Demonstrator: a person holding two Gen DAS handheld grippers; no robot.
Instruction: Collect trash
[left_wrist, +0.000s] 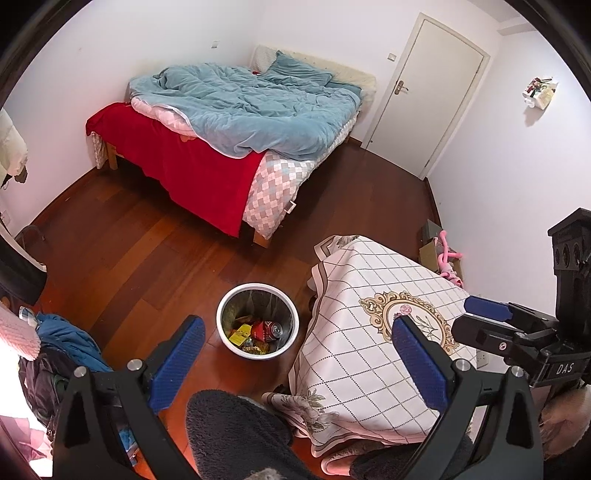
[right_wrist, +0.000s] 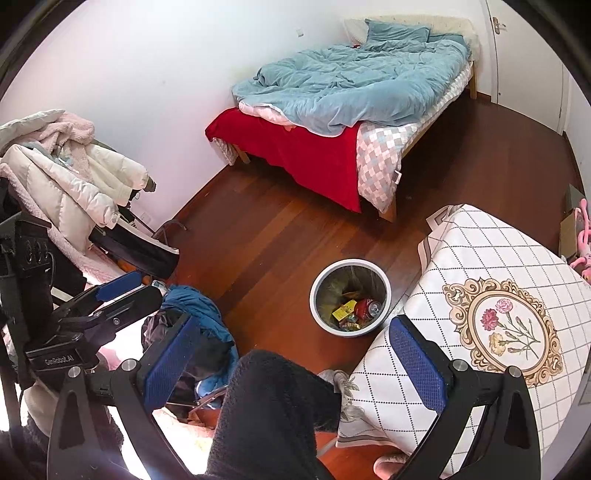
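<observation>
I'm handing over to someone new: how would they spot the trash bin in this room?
Start at the bed with the blue quilt, then drop to the wooden floor at its foot. The trash bin stands there beside the cloth-covered table: round, white-rimmed, open-topped, with a red can inside.

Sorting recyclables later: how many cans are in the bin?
1. A red can lies on its side in the bin, right of a yellow packet, atop wrappers. More cans may be buried underneath.
</observation>
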